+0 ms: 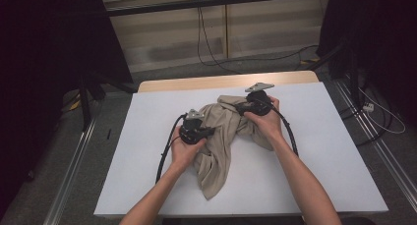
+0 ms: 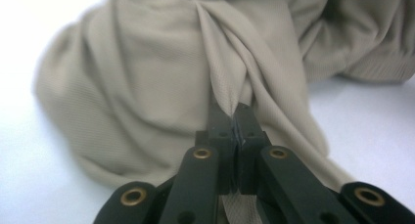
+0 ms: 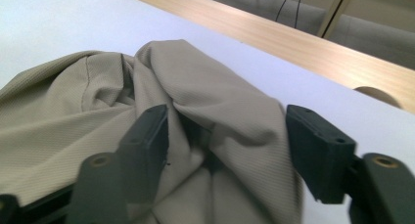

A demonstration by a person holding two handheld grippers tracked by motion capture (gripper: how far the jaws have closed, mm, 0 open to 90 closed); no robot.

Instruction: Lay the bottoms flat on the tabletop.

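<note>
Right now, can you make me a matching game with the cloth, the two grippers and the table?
Things:
1. left gripper
2. right gripper
3. cloth
4. table

States:
A. white top with a wooden strip along the far edge
B. jaws spread wide, a hump of fabric between them
C. beige, crumpled in a heap
D. jaws pinched shut on a fold

Pairs: 1-D, 2-B, 3-C, 4-A
</note>
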